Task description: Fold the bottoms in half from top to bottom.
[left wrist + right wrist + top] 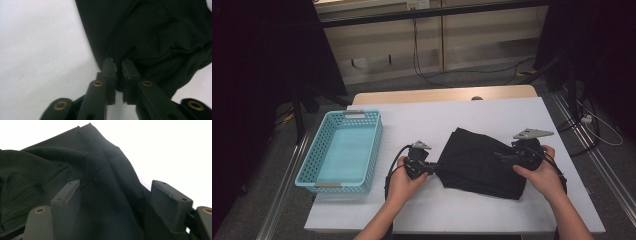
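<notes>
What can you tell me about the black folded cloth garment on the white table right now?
The black folded cloth garment is matte, soft-looking fabric with seams and creases, folded into a rough slanted rectangle, lying flat on the white table right of the light blue perforated plastic basket, apart from it. The left gripper has its jaws nearly closed on the garment's left edge. The right gripper stands open, jaws wide apart over the right side, with fabric between them.
</notes>
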Tool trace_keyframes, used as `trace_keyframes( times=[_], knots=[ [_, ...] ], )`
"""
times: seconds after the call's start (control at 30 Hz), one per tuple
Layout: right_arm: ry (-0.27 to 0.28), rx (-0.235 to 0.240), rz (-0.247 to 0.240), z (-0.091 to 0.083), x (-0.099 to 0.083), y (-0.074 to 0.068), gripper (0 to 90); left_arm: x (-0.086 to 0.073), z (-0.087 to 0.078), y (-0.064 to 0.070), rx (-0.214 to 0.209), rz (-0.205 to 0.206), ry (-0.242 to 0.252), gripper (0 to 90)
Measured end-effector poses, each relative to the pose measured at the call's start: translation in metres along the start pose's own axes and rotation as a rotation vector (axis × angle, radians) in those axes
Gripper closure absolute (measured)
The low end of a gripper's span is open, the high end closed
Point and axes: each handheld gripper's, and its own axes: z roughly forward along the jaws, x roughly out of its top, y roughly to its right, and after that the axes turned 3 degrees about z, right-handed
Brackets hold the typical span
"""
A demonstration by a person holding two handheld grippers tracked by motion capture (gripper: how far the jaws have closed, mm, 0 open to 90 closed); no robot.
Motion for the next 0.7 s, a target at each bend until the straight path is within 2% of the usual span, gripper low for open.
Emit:
trace_keyframes(
  times=[0.2, 0.27, 0.4, 0.5, 0.7],
  knots=[
    [0.012, 0.004, 0.014, -0.003, 0.0, 0.002, 23.9, 0.003, -0.01, -0.008, 0.008, -0.032, -0.021, 86.8],
    [0.016, 0.001, 0.013, -0.003, 0.0, 0.002, 23.8, 0.003, -0.014, -0.012, 0.005, -0.059, -0.014, 86.9],
    [0.017, -0.005, 0.015, -0.004, 0.0, 0.004, 23.2, 0.002, -0.023, -0.024, 0.021, -0.076, -0.008, 86.9],
    [0.019, -0.008, 0.019, -0.004, 0.0, 0.005, 22.8, 0.001, -0.03, -0.033, 0.049, -0.087, 0.005, 86.9],
    [0.017, -0.002, 0.014, -0.001, 0.0, 0.002, 25.3, 0.004, -0.045, -0.045, 0.126, -0.08, 0.033, 86.6]
  ],
)
